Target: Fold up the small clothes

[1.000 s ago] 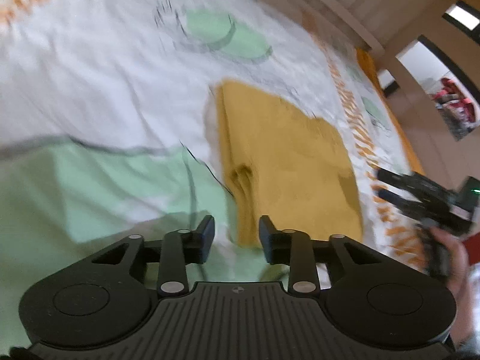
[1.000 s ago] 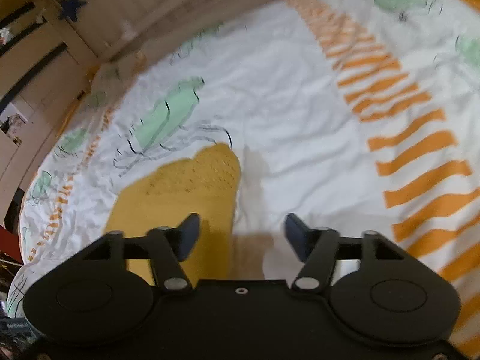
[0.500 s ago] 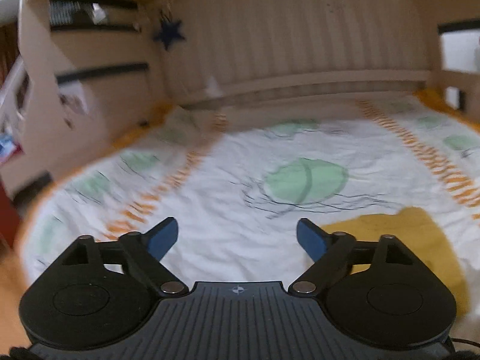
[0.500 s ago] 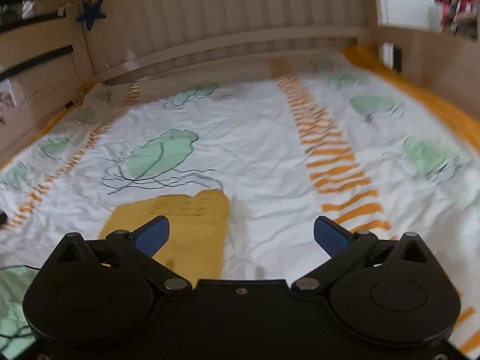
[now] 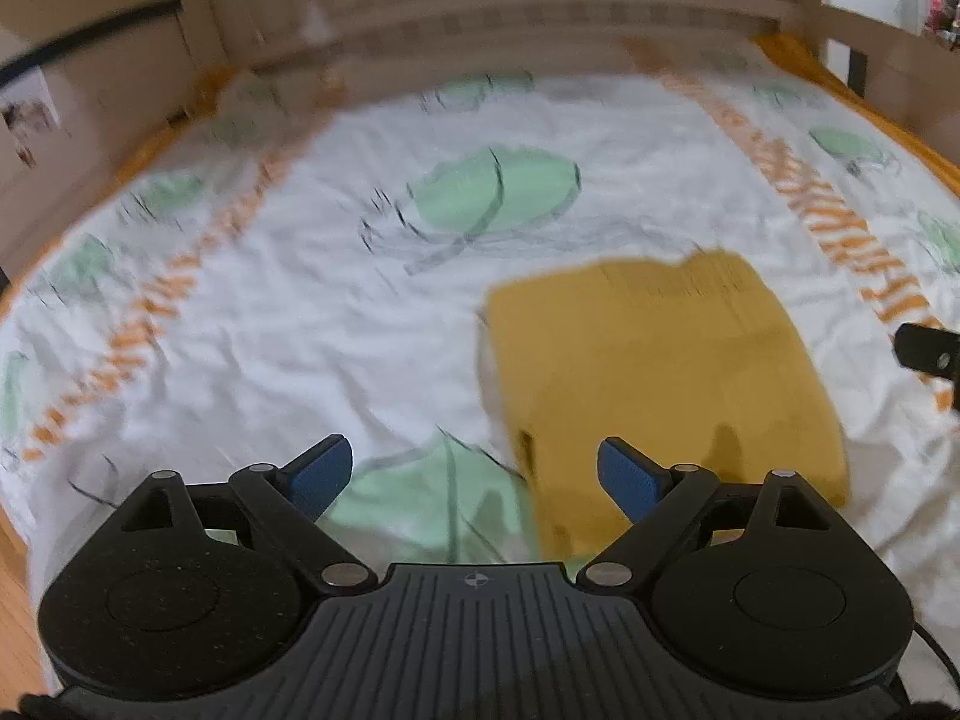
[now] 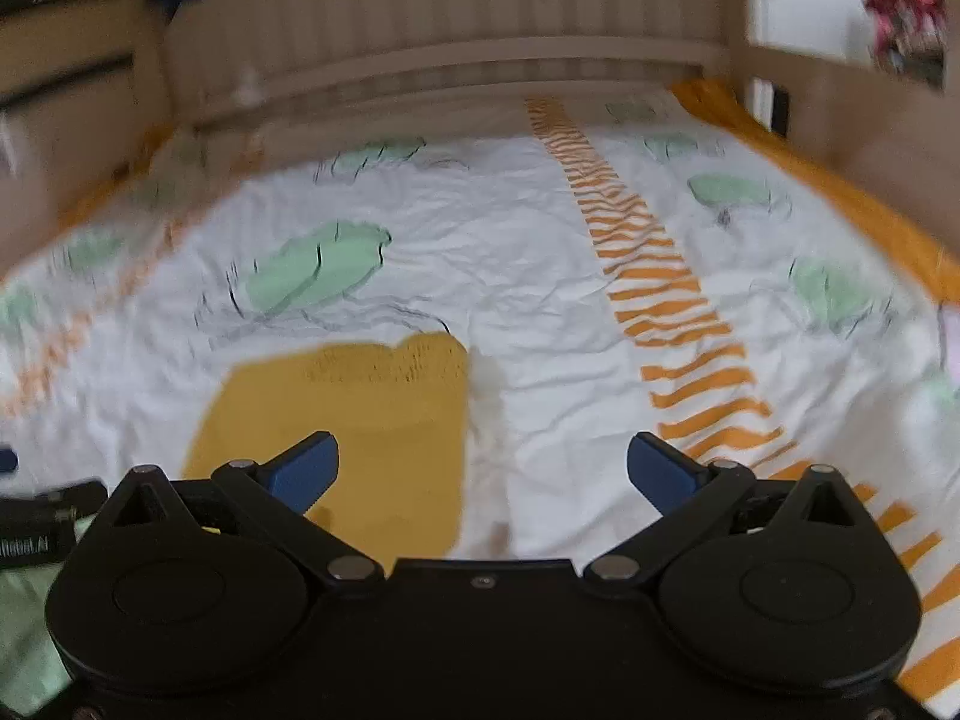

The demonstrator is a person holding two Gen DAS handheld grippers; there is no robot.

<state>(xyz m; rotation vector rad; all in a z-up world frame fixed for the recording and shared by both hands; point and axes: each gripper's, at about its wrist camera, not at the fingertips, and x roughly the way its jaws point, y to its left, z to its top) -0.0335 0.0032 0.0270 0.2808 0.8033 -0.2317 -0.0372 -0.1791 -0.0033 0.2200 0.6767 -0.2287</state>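
Note:
A folded mustard-yellow garment (image 5: 654, 372) lies flat on the bed sheet, right of centre in the left wrist view. In the right wrist view it lies at lower left (image 6: 360, 420). My left gripper (image 5: 474, 474) is open and empty, held above the sheet just left of the garment's near edge. My right gripper (image 6: 483, 468) is open and empty, above the garment's right edge. A part of the right gripper shows at the right edge of the left wrist view (image 5: 927, 348).
The bed sheet (image 5: 270, 312) is white with green shapes and orange striped bands (image 6: 666, 300). A wooden slatted headboard (image 6: 450, 12) stands at the far end. Wooden bed rails run along both sides (image 5: 90, 60).
Both grippers have opened wide and pulled back and up from the garment. The garment now lies released on the sheet. Both views are tilted up toward the headboard.

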